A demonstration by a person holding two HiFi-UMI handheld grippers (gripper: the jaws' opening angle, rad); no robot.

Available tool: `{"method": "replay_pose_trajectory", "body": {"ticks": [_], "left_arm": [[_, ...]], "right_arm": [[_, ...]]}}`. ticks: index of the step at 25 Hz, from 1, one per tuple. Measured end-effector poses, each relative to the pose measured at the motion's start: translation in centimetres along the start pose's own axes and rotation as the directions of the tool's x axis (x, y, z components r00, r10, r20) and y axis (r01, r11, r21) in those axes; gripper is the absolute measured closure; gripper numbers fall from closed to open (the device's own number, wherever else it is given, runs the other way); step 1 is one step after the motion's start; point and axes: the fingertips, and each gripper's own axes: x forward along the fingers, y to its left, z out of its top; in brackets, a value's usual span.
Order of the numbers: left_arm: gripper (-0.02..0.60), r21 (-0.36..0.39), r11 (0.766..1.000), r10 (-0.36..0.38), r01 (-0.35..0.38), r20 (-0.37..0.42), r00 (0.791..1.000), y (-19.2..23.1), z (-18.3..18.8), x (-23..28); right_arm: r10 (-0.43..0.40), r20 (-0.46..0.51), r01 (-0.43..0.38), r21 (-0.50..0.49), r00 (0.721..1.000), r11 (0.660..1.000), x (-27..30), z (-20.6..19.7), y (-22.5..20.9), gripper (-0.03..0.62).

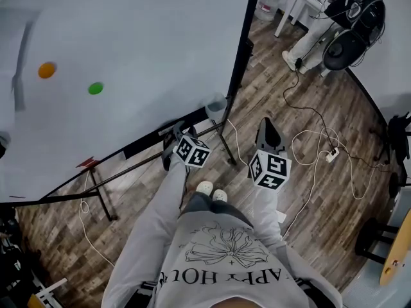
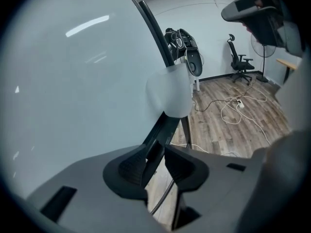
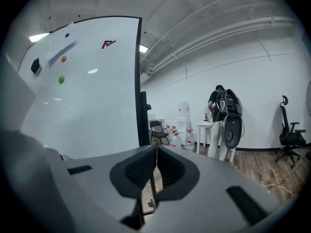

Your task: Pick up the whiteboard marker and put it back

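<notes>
Marker: we can't pick it out from the black tray (image 1: 144, 145) under the whiteboard (image 1: 128, 43); in the left gripper view a dark bar along that tray (image 2: 163, 132) runs up between the jaws. Left gripper (image 1: 173, 138) sits at the tray, pointed down at it, with its jaws apart (image 2: 156, 161). The bar lies close to the left pad, floor shows in the gap on its other side, and we see no pad pressing on it. A translucent cup (image 2: 170, 93) hangs at the tray's end by the board's black edge, just past the left gripper (image 1: 216, 106). Right gripper (image 1: 268, 133) is held off to the side over the wood floor (image 1: 308, 191), well apart from the tray. Its jaws are together with nothing between them (image 3: 155, 166). On the board we see an orange magnet (image 1: 46, 70) and a green magnet (image 1: 96, 88). White cables (image 1: 308, 140) trail across the floor.
</notes>
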Motion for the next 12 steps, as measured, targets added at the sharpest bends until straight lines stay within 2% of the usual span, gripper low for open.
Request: {"method": "replay_pose_trajectory", "body": {"ticks": [6, 8, 9, 12], "left_arm": [[0.466, -0.08, 0.997, 0.027, -0.021, 0.08, 0.996, 1.6, 1.5, -2.4], [0.478, -0.142, 0.99, 0.04, -0.022, 0.129, 0.991, 2.5, 2.5, -3.7], [0.509, -0.179, 0.984, 0.049, -0.02, 0.157, 0.986, 3.1, 3.0, -4.4], [0.541, -0.272, 0.962, 0.084, -0.016, 0.241, 0.967, 4.7, 4.7, -6.9]], "right_arm": [[0.025, 0.016, -0.025, -0.003, 1.0, 1.0, 0.2, 0.6, 1.1, 0.589], [0.04, 0.024, -0.04, -0.006, 0.999, 0.999, 0.3, 1.0, 1.7, 0.589], [0.049, 0.029, -0.049, -0.007, 0.998, 0.999, 0.3, 1.2, 2.1, 0.591], [0.075, 0.043, -0.074, -0.012, 0.996, 0.997, 0.5, 1.9, 3.1, 0.589]]}}
